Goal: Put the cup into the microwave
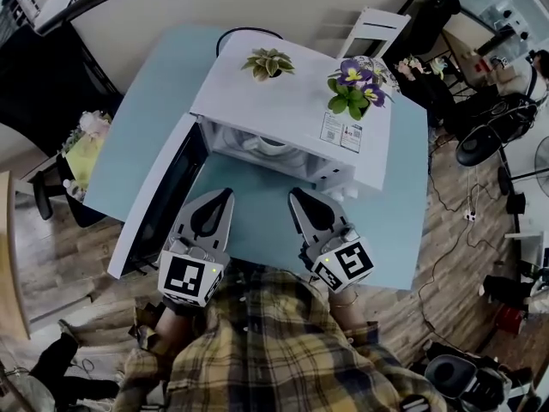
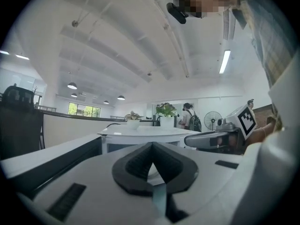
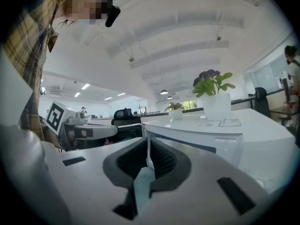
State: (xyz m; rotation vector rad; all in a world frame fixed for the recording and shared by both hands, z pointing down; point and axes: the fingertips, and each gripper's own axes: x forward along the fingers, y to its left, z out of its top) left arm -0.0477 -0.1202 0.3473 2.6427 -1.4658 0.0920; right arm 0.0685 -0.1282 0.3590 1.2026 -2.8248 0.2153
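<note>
Since cup (image 1: 273,143) looks inside microwave (image 1: 292,101), left gripper (image 1: 226,195) & right gripper (image 1: 297,195) both closed, empty, you risk clipping open door (image 1: 159,204).

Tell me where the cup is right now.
In the head view, the cup sits inside the open microwave, mid-cavity, just beyond the shut left claw and right claw.
</note>
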